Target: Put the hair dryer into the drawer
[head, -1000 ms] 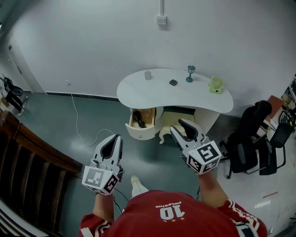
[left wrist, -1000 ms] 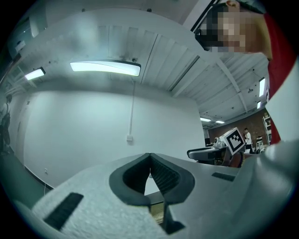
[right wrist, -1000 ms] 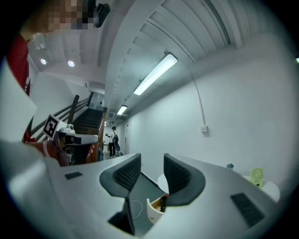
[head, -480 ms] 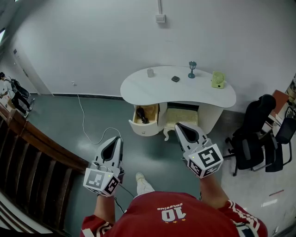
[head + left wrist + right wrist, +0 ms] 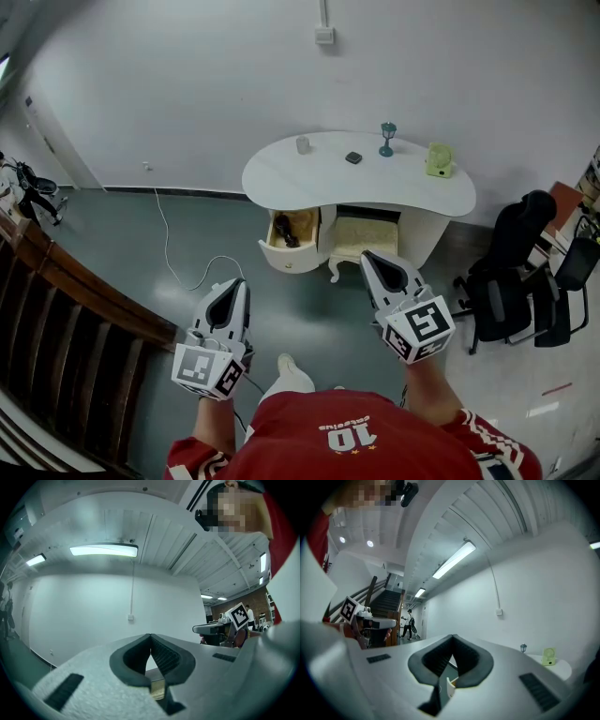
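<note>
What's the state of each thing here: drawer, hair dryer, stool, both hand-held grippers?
drawer: pulled open, at the left end of the desk.
hair dryer: lying inside the open drawer, not held.
stool: tucked partly under the desk.
left hand-held gripper: shut, empty, well short of the desk.
right hand-held gripper: shut, empty, well short of the desk.
</note>
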Demonstrator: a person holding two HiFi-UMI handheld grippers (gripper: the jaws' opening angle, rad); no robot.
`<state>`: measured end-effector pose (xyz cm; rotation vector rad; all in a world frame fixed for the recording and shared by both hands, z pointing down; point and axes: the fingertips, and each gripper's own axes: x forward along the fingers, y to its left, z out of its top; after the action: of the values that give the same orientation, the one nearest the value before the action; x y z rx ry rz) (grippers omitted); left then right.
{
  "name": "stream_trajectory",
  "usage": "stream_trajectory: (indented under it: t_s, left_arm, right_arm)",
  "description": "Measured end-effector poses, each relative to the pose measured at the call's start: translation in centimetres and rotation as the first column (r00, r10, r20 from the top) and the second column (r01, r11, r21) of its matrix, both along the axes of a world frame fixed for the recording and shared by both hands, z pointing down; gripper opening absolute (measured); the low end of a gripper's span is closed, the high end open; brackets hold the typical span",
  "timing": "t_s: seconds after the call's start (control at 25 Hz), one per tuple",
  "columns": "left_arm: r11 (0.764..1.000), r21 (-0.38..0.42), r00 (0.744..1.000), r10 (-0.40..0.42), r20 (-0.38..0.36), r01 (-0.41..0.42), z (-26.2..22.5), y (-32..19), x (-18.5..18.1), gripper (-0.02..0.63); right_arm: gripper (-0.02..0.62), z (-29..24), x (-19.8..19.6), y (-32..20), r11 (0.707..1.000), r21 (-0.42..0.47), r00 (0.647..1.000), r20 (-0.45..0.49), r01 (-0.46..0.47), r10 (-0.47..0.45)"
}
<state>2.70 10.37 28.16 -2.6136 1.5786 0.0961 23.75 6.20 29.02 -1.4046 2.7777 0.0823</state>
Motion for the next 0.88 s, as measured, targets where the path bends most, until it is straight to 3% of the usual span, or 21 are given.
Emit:
stream_trajectory:
  t_s: [0.48, 0.88]
  left_arm:
    - [1.0, 0.009, 1.0, 0.028, 0.006, -0.029, -1.5, -4.0, -3.5, 0.0]
    - [0.993, -0.015, 0.993, 0.116, 0.001, -0.116, -1.2, -6.7, -4.2, 0.0]
  right_arm:
    - [0.005, -3.0, -1.8, -3.2, 0.995, 0.025, 0.995, 0.007, -0.095, 0.095]
    - [0.002, -3.3, -3.8, -4.8, 0.989, 0.039, 0.99, 0.001, -0.141, 0.141]
